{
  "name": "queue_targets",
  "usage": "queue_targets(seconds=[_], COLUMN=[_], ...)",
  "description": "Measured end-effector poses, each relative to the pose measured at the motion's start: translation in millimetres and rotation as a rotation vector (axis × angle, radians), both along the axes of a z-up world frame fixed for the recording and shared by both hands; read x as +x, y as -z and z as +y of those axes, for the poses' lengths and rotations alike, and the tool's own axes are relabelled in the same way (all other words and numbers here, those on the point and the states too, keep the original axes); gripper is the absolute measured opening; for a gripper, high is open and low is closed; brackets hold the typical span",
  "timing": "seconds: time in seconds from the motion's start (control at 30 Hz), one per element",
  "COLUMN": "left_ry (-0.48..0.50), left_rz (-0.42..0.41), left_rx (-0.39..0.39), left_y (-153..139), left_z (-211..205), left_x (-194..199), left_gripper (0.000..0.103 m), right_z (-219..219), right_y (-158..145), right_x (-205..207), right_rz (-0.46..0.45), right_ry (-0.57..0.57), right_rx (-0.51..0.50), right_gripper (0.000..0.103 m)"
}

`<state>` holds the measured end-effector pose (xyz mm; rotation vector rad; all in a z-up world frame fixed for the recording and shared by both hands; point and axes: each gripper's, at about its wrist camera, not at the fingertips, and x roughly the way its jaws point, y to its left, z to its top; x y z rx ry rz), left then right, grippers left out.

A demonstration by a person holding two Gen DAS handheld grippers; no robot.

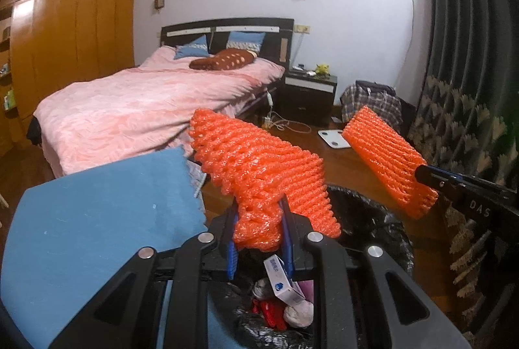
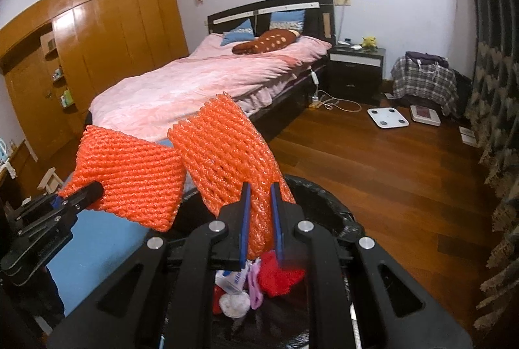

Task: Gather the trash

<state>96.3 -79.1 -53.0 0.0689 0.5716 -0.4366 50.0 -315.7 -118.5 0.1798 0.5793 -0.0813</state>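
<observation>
Bedroom, both hands over the bin (image 2: 327, 203), black liner, rim just below my fingers. Left gripper (image 1: 259, 219) is clamped on a bunched end of one orange foam net (image 1: 259, 167); the rest of it sticks up and forward, toward the bed (image 1: 136, 102). Right gripper (image 2: 260, 212) is pinched nearly closed on the second net (image 2: 223, 151), which also stands up past the pads. In the right view the two nets sit side by side, edges close or just touching, can't tell which. Each net is in the air above the bin mouth, not yet in it. Down inside: a small white box (image 1: 282, 281), red scrap (image 2: 279, 276), a white wad (image 2: 234, 303), something pink. Blue cloth (image 1: 97, 219) lies to my left, beside the bin. Floor (image 2: 389, 180) beyond is bare wood with a scale (image 2: 387, 117) well apart. Step, as I judge it: carry is done, drop is due. Next move calls for opening both sets of fingers with the nets over the mouth; the foam is light and springy and may cling to the pads or catch on the rim, so a lower release with a small shake seems wise
</observation>
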Motion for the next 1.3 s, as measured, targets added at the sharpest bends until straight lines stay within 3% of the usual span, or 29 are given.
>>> queue_targets(seconds=[0.53,0.7,0.77,0.9,0.97,1.1,1.17,1.3], left_ry=[0.047,0.061,0.070,0.066,0.063,0.042,0.029,0.001], left_rz=[0.084,0.103,0.114,0.129,0.136,0.131,0.124,0.087], left_rx=[0.065,0.071,0.075,0.076,0.068,0.069,0.069,0.069], left_y=[46.4,54.4,57.8,59.6,58.9,55.9,51.4,35.3], left_z=[-29.6,-35.2,-36.5,-31.8,-26.9,-16.7,-11.8,2.5], left_x=[24.1,32.3,34.6,38.0,38.4,38.1,37.4,30.4], left_gripper=[0.021,0.025,0.032,0.053,0.064,0.073,0.080,0.092], right_z=[-11.4,-15.0,-15.0,-14.6,-13.9,-14.4,-13.3,-8.6], right_y=[54.1,65.2,70.1,76.5,76.9,72.8,66.3,50.7], right_x=[21.6,29.8,32.3,32.5,30.7,26.6,24.3,17.8], right_rz=[0.123,0.154,0.170,0.182,0.181,0.168,0.153,0.128], right_ry=[0.042,0.053,0.056,0.063,0.064,0.072,0.073,0.044], right_rx=[0.022,0.020,0.013,0.009,0.002,0.003,0.001,0.010], right_gripper=[0.012,0.015,0.019,0.045,0.051,0.071,0.089,0.095])
